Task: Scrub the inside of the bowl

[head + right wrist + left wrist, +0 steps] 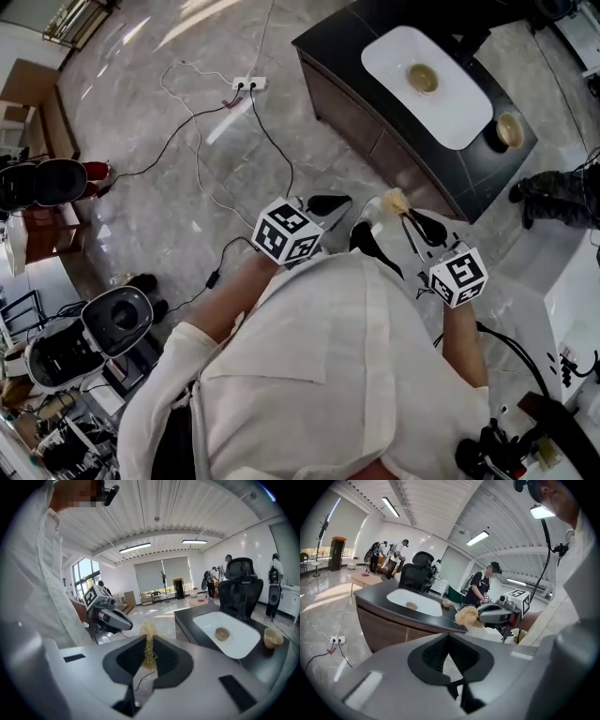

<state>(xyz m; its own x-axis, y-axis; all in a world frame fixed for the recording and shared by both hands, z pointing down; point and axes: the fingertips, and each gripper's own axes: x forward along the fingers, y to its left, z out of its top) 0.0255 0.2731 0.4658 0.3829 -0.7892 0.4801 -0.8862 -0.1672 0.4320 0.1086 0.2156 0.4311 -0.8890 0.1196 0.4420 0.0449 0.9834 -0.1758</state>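
Two grippers were out in front of us above the grey marble floor (169,169), side by side and apart, both short of the dark table (375,122). Our left gripper (449,638) had its jaws pressed fully together, the black pads meeting along one seam with nothing between them. Our right gripper (149,644) was clamped on a tan, fibrous scrubber (149,631). The scrubber was squeezed thin between the pads, and a loose tuft stood out past the fingertips. From the left gripper view we saw that tuft bushing out at the nose of the right gripper, level with the table's near edge.

The bowl (422,78) sat upright on a white tray (464,112) that lay on the tabletop, well apart from both grippers and touched by neither. It was small and tan, and we could not tell whether it held anything. A second bowl (509,129) stood on the bare dark surface just beside the tray's end.

Beyond the table we saw a black office chair (240,585) drawn up at its far side. Several people (480,585) stood further back in the bright room. On the floor to our left, a white power strip (248,83) lay with thin cables trailing from it.
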